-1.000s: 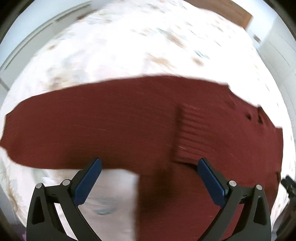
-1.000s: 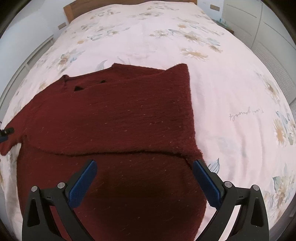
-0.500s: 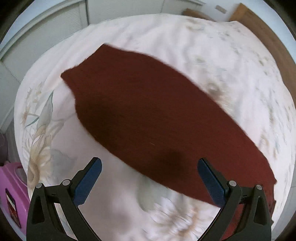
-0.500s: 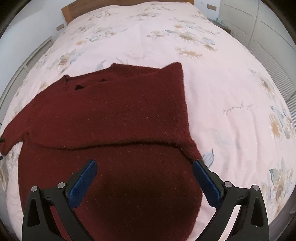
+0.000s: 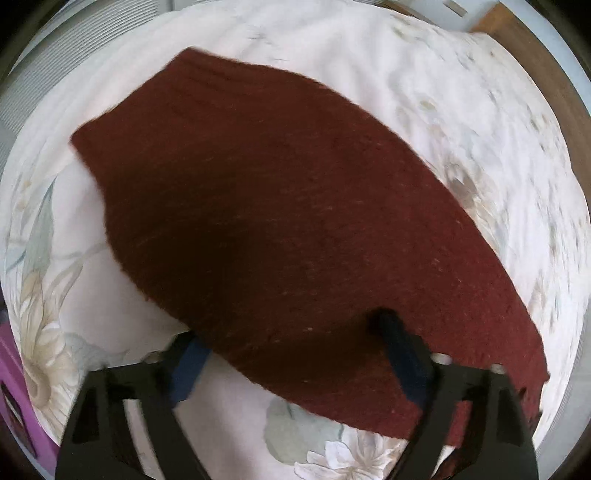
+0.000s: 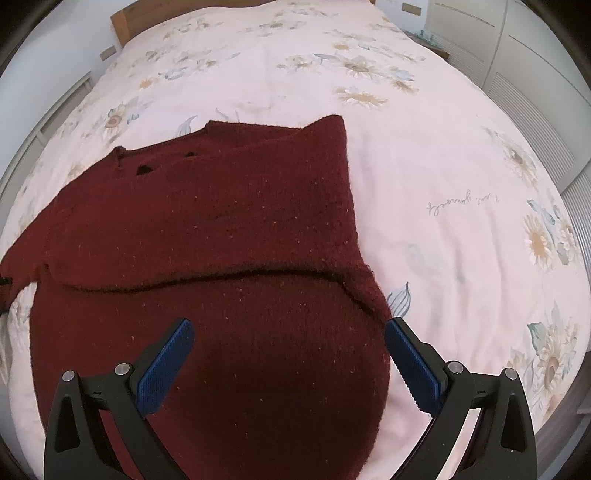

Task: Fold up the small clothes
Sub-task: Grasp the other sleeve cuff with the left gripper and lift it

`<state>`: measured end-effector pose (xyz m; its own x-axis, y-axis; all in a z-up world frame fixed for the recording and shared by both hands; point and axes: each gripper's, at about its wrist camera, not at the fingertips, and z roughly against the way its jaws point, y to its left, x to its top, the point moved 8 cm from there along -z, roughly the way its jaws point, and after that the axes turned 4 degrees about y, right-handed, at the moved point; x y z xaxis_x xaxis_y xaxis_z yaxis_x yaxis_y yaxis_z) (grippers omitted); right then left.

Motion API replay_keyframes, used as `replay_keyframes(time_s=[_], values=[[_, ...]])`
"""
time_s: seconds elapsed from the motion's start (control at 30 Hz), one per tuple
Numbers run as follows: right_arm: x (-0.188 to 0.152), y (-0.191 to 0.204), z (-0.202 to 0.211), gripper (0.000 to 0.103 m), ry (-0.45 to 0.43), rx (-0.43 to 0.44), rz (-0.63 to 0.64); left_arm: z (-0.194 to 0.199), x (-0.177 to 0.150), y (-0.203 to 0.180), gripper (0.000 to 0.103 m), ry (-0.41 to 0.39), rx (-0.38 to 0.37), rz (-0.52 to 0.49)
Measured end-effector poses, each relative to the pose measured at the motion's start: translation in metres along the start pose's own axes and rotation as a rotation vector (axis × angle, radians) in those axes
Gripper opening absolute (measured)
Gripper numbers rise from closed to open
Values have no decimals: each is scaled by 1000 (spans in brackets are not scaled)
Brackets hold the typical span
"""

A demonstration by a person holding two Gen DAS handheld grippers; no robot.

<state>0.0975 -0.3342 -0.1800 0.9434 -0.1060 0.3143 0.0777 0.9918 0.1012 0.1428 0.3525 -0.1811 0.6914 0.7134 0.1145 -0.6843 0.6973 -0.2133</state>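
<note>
A dark red knitted sweater (image 6: 221,229) lies flat on the bed, its right sleeve folded across the body. In the left wrist view its left sleeve (image 5: 280,221) stretches out over the bedcover. My left gripper (image 5: 295,354) is open and low over the sleeve's near part; the sleeve lies between its blue pads and covers the left one in part. My right gripper (image 6: 288,350) is open and empty, hovering above the sweater's lower body.
The bed has a pale pink floral cover (image 6: 443,166) and a wooden headboard (image 6: 122,14). White louvred wardrobe doors (image 6: 535,103) stand at the right. A pink object (image 5: 14,406) sits beside the bed's edge in the left wrist view.
My left gripper has swung from the sweater's body to its left sleeve and come down close over it. My right gripper has drawn back slightly and stays open.
</note>
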Motion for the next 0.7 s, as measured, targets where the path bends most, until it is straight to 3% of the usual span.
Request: replay_keyframes(time_s=[0.07, 0.13, 0.23, 0.37, 0.53, 0.7], values=[[0, -1, 0, 103, 2, 2, -3, 5, 2, -10, 31, -6, -9, -47], [1, -1, 2, 103, -4, 6, -5, 11, 2, -21, 14, -3, -44, -77], [4, -2, 7, 103, -18, 7, 1, 29, 3, -45, 14, -37, -72, -137], [11, -2, 12, 102, -38, 6, 8, 61, -18, -90, 13, -91, -60, -305], [21, -1, 24, 102, -70, 7, 19, 99, -72, -160, 13, -121, -94, -490], [34, -2, 35, 102, -105, -2, 32, 116, -136, -238, 12, -106, -182, -645]])
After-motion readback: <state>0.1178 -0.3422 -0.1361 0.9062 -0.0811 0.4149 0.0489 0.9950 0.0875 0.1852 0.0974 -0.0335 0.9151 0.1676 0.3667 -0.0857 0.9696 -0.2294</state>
